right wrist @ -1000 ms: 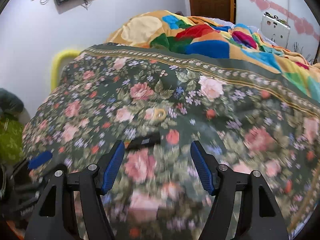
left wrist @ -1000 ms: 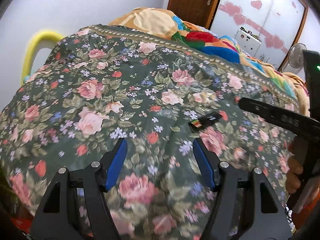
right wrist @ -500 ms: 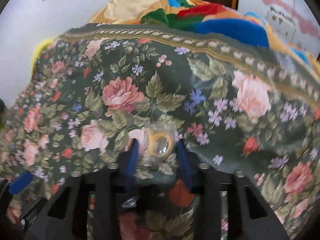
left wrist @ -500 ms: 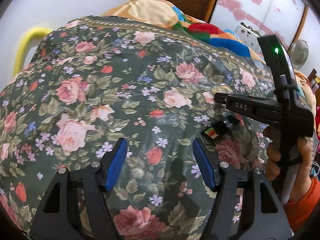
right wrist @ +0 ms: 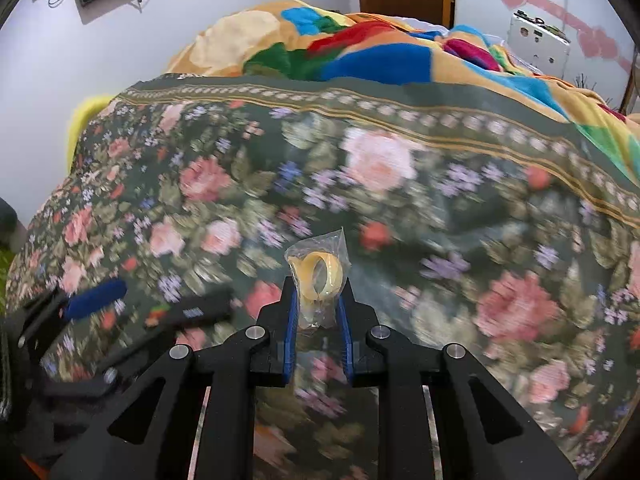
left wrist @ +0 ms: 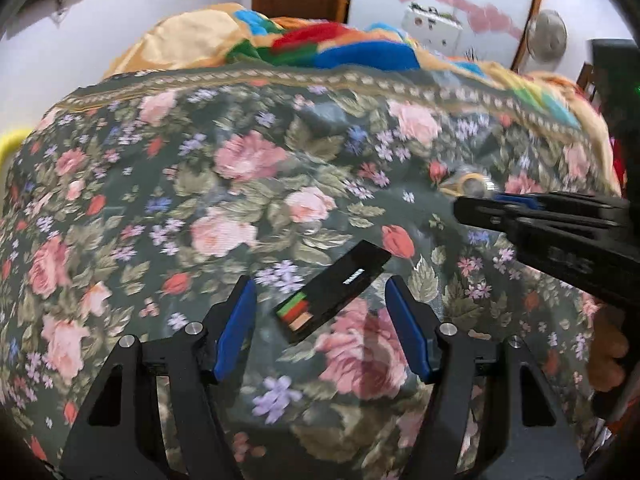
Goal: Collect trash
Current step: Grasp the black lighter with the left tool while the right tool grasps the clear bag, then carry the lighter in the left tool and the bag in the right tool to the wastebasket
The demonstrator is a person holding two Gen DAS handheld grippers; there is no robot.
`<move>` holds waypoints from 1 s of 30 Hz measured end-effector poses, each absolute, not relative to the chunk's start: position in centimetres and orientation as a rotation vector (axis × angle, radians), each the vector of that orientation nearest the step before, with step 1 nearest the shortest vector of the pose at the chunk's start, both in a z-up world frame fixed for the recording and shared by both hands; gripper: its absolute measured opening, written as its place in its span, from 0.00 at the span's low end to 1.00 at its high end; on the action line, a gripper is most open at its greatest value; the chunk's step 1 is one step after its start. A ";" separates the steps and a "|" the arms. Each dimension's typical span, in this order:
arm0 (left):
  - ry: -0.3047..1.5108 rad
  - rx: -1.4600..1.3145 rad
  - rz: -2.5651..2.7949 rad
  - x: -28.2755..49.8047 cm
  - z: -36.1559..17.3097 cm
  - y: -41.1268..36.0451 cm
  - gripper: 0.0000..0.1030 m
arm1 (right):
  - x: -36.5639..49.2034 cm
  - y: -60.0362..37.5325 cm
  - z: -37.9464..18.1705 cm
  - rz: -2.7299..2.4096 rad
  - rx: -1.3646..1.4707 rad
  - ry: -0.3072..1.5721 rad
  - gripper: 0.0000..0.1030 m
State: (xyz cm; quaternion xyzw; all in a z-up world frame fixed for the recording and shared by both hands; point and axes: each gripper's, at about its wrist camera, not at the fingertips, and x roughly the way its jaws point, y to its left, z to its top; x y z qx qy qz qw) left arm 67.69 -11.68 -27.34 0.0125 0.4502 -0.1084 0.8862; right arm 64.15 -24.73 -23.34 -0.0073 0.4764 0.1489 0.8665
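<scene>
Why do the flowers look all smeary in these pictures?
Right wrist view: the flowered blanket is smeared by motion blur, while the bagged tape roll in the right tool stays sharp. Left wrist view: milder blur; the black packet reads clearly. Both views bulge from fisheye distortion.

Light: even, bright indoor | Shadows: soft, faint | Blur: motion smear across floral bedspread (right wrist: pixel 440 208) | Edges: strong fisheye bending, dark corner vignette

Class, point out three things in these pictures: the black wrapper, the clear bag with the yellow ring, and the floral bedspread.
black wrapper (left wrist: pixel 338 288), left wrist view, middle of its black face.
clear bag (right wrist: pixel 318 280), right wrist view, on the yellow ring inside.
floral bedspread (right wrist: pixel 516 312), right wrist view, a pink rose.
</scene>
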 end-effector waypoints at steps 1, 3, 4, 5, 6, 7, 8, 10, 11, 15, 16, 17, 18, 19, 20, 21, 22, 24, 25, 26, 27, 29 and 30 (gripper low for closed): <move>0.951 0.030 -0.230 68.0 -27.7 -12.0 0.57 | 63.9 -25.5 -23.4 0.308 -0.015 1.005 0.16; 0.987 0.042 -0.231 68.5 -28.4 -12.3 0.50 | 63.9 -25.4 -23.8 0.308 -0.003 1.018 0.16; 0.979 0.057 -0.222 68.5 -28.4 -12.5 0.48 | 63.9 -25.4 -23.9 0.309 0.004 1.023 0.16; 0.978 0.077 -0.205 68.5 -28.4 -12.7 0.45 | 63.8 -25.6 -24.1 0.305 0.008 1.026 0.16; 0.988 0.084 -0.196 68.5 -28.5 -12.7 0.40 | 63.7 -25.4 -24.3 0.305 0.009 1.029 0.16; 0.986 0.064 -0.181 68.4 -28.4 -12.5 0.31 | 63.5 -25.4 -24.3 0.307 0.005 1.031 0.16; 0.987 0.055 -0.172 68.3 -28.4 -12.4 0.27 | 63.3 -25.3 -24.4 0.302 -0.006 1.030 0.16; 1.001 0.017 -0.160 68.0 -28.3 -11.8 0.12 | 62.9 -25.1 -24.3 0.293 -0.024 1.026 0.16; 1.008 -0.003 -0.160 67.9 -28.2 -11.5 0.12 | 62.7 -25.2 -24.1 0.299 -0.018 1.028 0.16; 1.032 -0.098 -0.155 66.1 -27.6 -10.2 0.11 | 61.4 -24.7 -23.1 0.315 -0.003 1.020 0.16; 1.030 -0.102 -0.151 65.6 -27.3 -10.2 0.11 | 60.9 -24.6 -22.6 0.320 -0.008 1.014 0.16; 1.024 -0.106 -0.147 64.9 -26.8 -10.2 0.11 | 60.5 -24.4 -22.2 0.321 -0.011 1.009 0.16; 1.017 -0.116 -0.149 64.1 -26.1 -10.1 0.11 | 60.1 -24.3 -21.8 0.325 -0.013 1.006 0.16; 1.012 -0.123 -0.151 63.5 -25.4 -10.0 0.11 | 59.7 -24.2 -21.3 0.330 -0.016 1.003 0.16; 1.007 -0.126 -0.150 63.0 -24.8 -10.0 0.11 | 59.2 -24.1 -20.8 0.335 -0.019 1.000 0.16; 0.996 -0.126 -0.149 62.0 -23.8 -9.9 0.11 | 58.7 -23.9 -20.2 0.339 -0.023 0.995 0.16; 0.986 -0.121 -0.148 61.3 -22.8 -10.1 0.11 | 58.2 -23.7 -19.7 0.341 -0.028 0.992 0.16; 0.962 -0.111 -0.141 59.8 -20.9 -10.2 0.11 | 57.1 -23.4 -18.3 0.348 -0.031 0.982 0.16; 0.951 -0.108 -0.140 59.0 -20.1 -10.1 0.11 | 56.4 -23.3 -17.5 0.356 -0.031 0.975 0.16; 0.941 -0.105 -0.138 58.2 -19.0 -10.1 0.11 | 56.0 -23.1 -16.9 0.358 -0.033 0.969 0.16; 0.929 -0.102 -0.130 57.2 -17.9 -9.9 0.11 | 55.3 -22.9 -16.2 0.362 -0.037 0.960 0.16; 0.908 -0.100 -0.121 55.6 -16.2 -9.6 0.11 | 53.9 -22.5 -14.5 0.373 -0.039 0.942 0.16; 0.891 -0.100 -0.116 54.3 -14.9 -9.3 0.11 | 53.3 -22.4 -13.8 0.379 -0.036 0.935 0.16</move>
